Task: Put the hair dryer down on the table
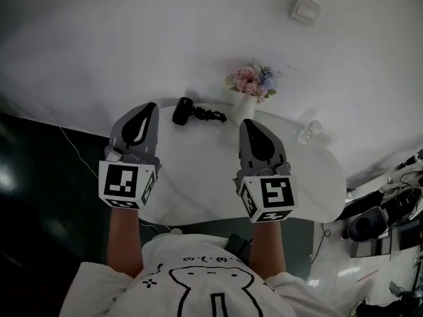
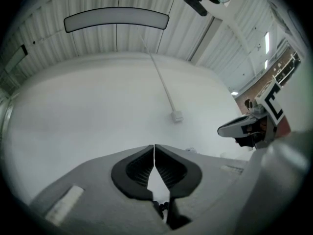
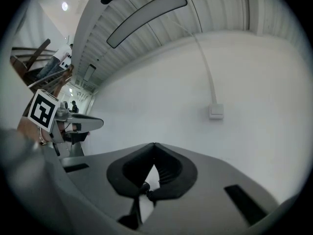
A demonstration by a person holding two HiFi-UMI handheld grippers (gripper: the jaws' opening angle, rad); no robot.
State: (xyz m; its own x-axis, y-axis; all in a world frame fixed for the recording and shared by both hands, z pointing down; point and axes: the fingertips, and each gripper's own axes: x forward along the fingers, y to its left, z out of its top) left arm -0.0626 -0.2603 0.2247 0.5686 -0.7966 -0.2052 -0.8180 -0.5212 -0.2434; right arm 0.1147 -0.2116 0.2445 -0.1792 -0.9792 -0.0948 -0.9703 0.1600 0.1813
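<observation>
The black hair dryer (image 1: 183, 111) lies on the far side of the white oval table (image 1: 198, 177), its coiled cord (image 1: 210, 115) trailing right toward the vase. No gripper touches it. My left gripper (image 1: 151, 106) hovers just left of it, jaws shut and empty. Level with it, my right gripper (image 1: 247, 122) is held at the right, also shut on nothing. In the left gripper view the left gripper (image 2: 154, 148) has its pads meeting and points at the white wall. The right gripper (image 3: 154, 146) does the same in its own view.
A white vase (image 1: 244, 107) with pink and blue flowers (image 1: 254, 80) stands right of the dryer. A small clear glass object (image 1: 309, 132) sits near the table's right end. A wall switch box (image 1: 305, 8) hangs above. Dark floor lies left; black equipment (image 1: 390, 213) lies at the right.
</observation>
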